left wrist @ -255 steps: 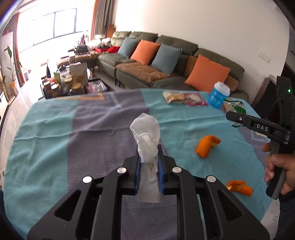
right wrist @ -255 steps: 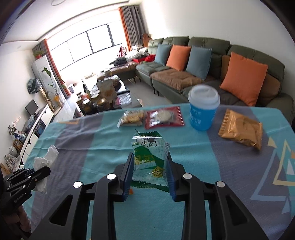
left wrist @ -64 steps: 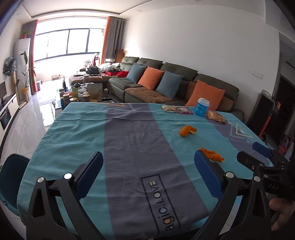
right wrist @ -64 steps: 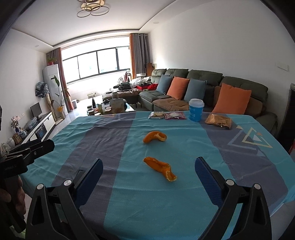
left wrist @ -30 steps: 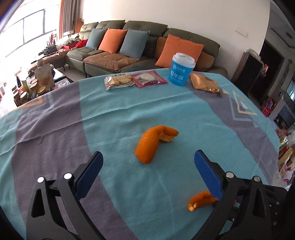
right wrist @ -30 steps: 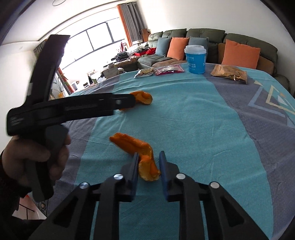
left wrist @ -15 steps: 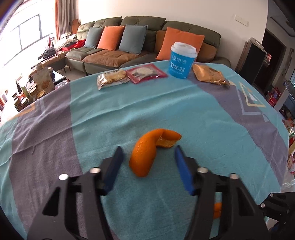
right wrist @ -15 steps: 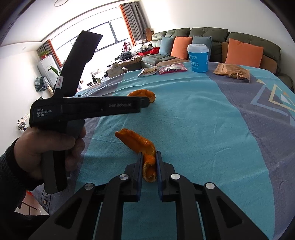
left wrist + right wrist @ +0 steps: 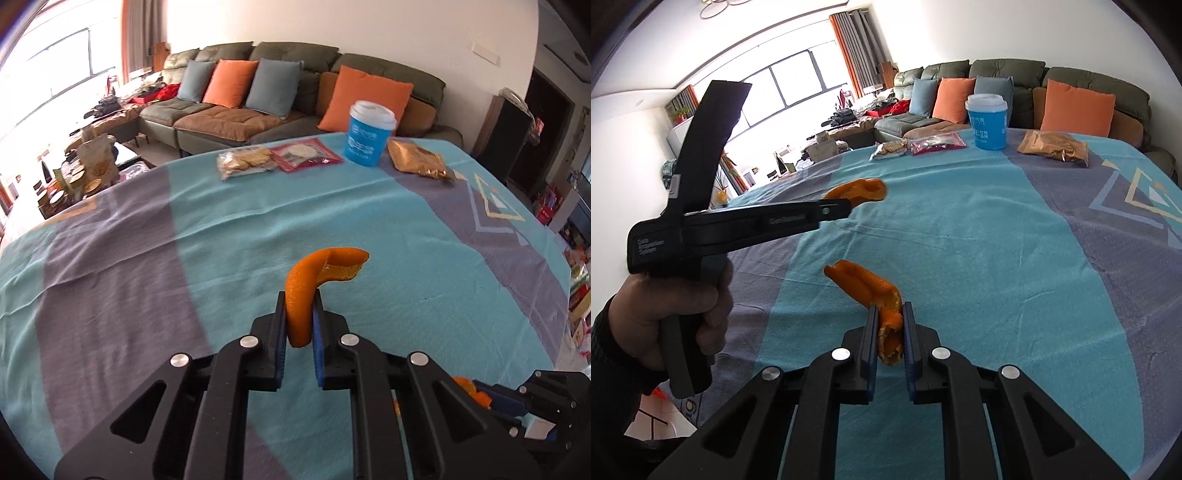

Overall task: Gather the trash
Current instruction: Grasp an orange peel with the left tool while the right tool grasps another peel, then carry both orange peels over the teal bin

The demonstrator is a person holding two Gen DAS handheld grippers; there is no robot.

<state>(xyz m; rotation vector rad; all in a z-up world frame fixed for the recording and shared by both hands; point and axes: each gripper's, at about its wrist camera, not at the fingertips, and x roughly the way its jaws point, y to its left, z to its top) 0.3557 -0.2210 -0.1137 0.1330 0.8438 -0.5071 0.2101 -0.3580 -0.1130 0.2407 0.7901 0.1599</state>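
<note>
Orange peels sit clamped in left gripper and right gripper.

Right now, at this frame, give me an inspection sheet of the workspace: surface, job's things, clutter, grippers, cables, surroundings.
Surface: table under a teal and grey cloth, a few wrinkles.
Job's things: two orange peels, curved peel and flat peel, both clamped.
Clutter: blue cup with white lid, cracker pack, red packet, brown snack bag, all along the far edge.
Grippers: left gripper shut on the curved peel; right gripper shut on the flat peel.
Cables: nothing seen.
Surroundings: green sofa with orange and grey-blue cushions, bright window at left.
</note>
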